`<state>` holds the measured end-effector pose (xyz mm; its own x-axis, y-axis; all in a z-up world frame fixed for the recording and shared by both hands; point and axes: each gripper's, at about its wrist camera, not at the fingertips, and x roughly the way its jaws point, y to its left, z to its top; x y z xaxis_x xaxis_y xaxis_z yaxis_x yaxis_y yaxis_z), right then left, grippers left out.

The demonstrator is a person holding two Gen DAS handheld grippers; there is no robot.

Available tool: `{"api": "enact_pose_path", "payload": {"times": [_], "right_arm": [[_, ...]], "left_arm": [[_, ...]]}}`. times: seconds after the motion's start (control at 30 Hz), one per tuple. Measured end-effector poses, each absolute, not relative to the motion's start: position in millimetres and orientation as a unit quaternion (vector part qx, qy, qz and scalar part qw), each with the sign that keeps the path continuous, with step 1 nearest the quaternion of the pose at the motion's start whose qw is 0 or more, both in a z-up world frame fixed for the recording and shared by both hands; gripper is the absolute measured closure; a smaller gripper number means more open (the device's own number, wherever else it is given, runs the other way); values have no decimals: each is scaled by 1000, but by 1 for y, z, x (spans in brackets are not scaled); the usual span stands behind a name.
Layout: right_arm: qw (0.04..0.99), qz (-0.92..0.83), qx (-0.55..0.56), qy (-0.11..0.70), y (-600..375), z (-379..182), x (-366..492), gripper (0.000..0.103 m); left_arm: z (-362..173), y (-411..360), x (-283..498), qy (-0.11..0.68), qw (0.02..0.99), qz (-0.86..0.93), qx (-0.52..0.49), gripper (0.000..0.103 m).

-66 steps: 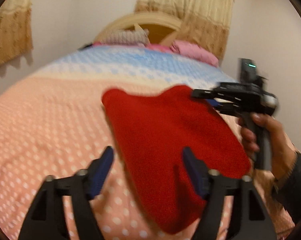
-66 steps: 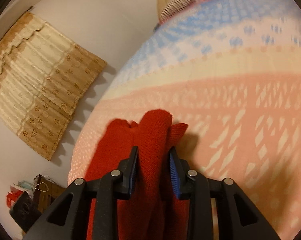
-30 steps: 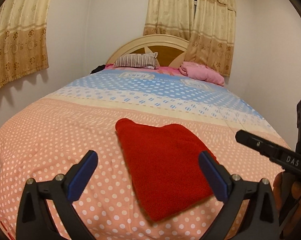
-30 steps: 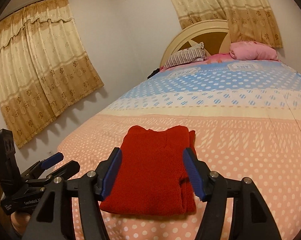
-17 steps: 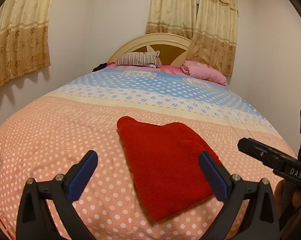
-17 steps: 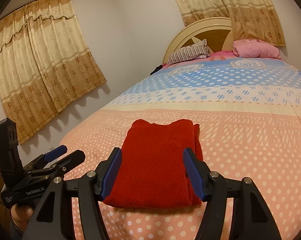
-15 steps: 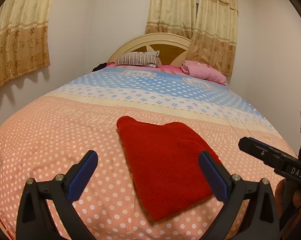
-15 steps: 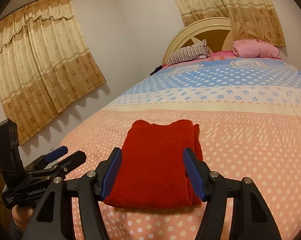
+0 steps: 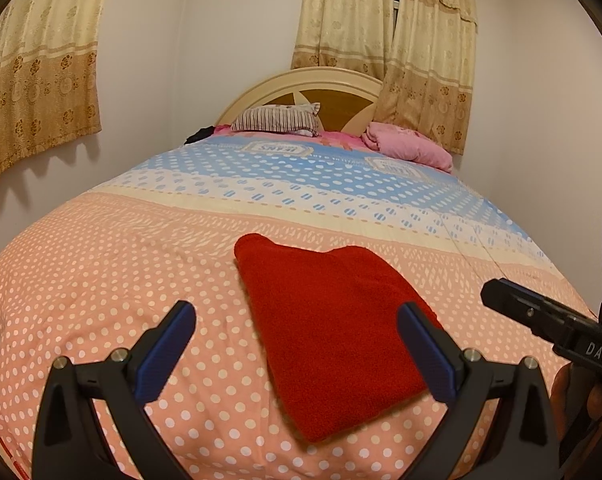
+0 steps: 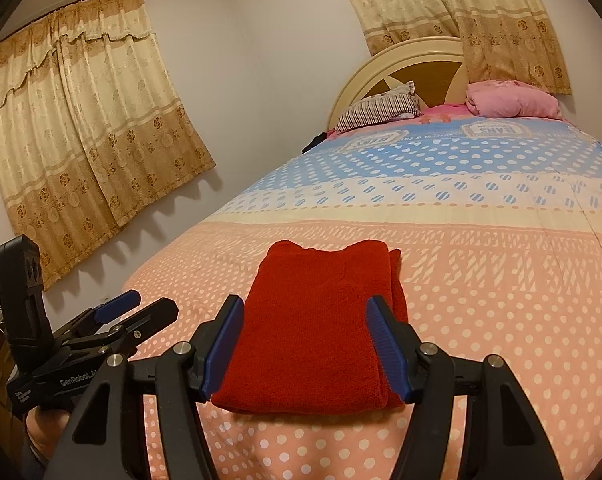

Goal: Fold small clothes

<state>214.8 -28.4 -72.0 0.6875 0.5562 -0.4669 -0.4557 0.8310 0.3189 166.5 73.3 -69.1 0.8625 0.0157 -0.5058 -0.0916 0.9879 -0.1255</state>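
Red garment (image 10: 313, 320) folded into a tidy rectangle, flat on the pink dotted part of the bed (image 10: 501, 300), near the foot edge. Left tongs (image 9: 297, 344) spread wide, empty, hovering short of the cloth with its near corner showing between the fingers. Right tongs (image 10: 305, 340) moderately open, also empty, raised above the near end of the stack and framing it. Layered edges visible along the garment's right side in the right view, so several plies stacked loosely. Fold looks finished, or close to it. Risks from here: snagging the fuzzy knit with a blue pad on a low pass, dragging the top ply and spoiling the stack; pinching only one layer, so the bundle opens when lifted; nudging the stack toward the near bed edge, where a slide off seems possible. Pillows (image 9: 277, 120) at the headboard, well apart.
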Motion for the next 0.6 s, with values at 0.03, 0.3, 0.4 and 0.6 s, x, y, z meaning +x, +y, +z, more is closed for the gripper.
{"api": "enact_pose_path", "payload": {"times": [0.03,0.3,0.4,0.6], "right_arm": [[914,277,90,282,-28,-72,215,39],[914,277,90,282,-29,-71,214,38],[914,277,89,281,-28,-70,213,38],[915,277,89,280,-28,-69,211,38]], "left_arm": [[-69,73,167,261,962,28,-73,0],[-69,73,166,262,962,28,-73,0],[-69,73,166,264,961,27,-72,0],[-70,71,166,265,962,25,-66,0]]}}
